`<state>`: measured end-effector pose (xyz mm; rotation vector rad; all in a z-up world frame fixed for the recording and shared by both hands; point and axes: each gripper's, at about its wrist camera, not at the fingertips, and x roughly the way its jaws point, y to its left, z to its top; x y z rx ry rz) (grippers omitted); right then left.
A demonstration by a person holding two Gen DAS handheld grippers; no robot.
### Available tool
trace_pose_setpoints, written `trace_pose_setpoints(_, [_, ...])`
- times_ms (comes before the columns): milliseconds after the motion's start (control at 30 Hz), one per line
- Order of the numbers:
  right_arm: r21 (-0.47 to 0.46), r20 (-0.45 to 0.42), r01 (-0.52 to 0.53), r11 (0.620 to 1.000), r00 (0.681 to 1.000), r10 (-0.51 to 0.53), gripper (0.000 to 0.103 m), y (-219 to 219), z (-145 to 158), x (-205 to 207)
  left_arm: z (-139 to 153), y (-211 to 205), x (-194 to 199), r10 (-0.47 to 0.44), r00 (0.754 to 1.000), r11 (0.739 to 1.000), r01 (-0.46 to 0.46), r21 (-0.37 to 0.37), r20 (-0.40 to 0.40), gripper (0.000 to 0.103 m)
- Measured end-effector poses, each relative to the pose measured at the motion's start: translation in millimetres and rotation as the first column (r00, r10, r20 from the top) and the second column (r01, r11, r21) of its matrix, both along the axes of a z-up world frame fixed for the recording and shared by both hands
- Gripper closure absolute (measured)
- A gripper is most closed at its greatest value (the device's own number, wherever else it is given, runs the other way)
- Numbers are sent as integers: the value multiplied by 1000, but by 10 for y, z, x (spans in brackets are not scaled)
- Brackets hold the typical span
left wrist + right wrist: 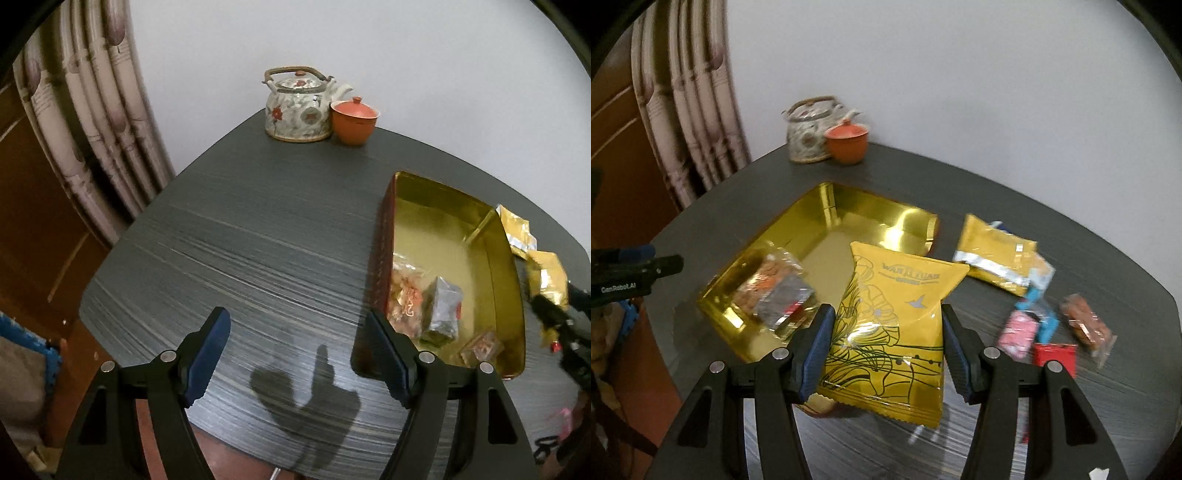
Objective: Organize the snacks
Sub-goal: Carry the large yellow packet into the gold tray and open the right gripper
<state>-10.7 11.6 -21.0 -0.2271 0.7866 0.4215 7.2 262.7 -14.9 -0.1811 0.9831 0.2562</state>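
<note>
Our right hand-held gripper (pixel 886 350) is clamped on a yellow snack packet (pixel 894 332), its blue pads pressing both long sides. The packet's long axis runs away from us, its top pointing toward the gold tray (pixel 827 206); it is glossy, with dark line-drawn flowers, a small silver bird and serrated ends. It hangs above the desk (pixel 1071 221) at the near edge, just beside the tray. Our left hand-held gripper (pixel 295 350) holds nothing, its jaws apart over bare desk beside the tray's near end. Loose snacks (pixel 1034 332) lie toward the desk's right edge.
</note>
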Motion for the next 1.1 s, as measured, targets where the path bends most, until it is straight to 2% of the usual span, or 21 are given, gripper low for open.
trace_pose_setpoints(200, [-55,-39,-25,998,999,23,50,315,-207,78,-24,40,-2,10,1000,1000,-11,-19,-8,26])
trace_pose_setpoints(333, [-66,-62,-40,997,997,35,50,372,-302,106,-56,15,22,6,1000,1000,-7,-14,-24,26])
trace_pose_setpoints(533, [-83,-92,-40,996,995,33,50,444,-430,169,-93,55,25,21,999,999,-23,-46,-42,26])
trace_pose_setpoints(867, [-96,-110,-54,994,993,43,49,555,-513,192,-135,55,32,13,998,998,-17,-65,-62,26])
trace_pose_setpoints(1033, [-64,-118,-53,997,992,45,48,527,-481,181,-142,31,33,3,998,998,-7,-55,-64,26])
trace_pose_setpoints(1100, [-46,-111,-50,998,993,45,43,495,-444,170,-144,28,32,2,998,998,-6,-55,-66,26])
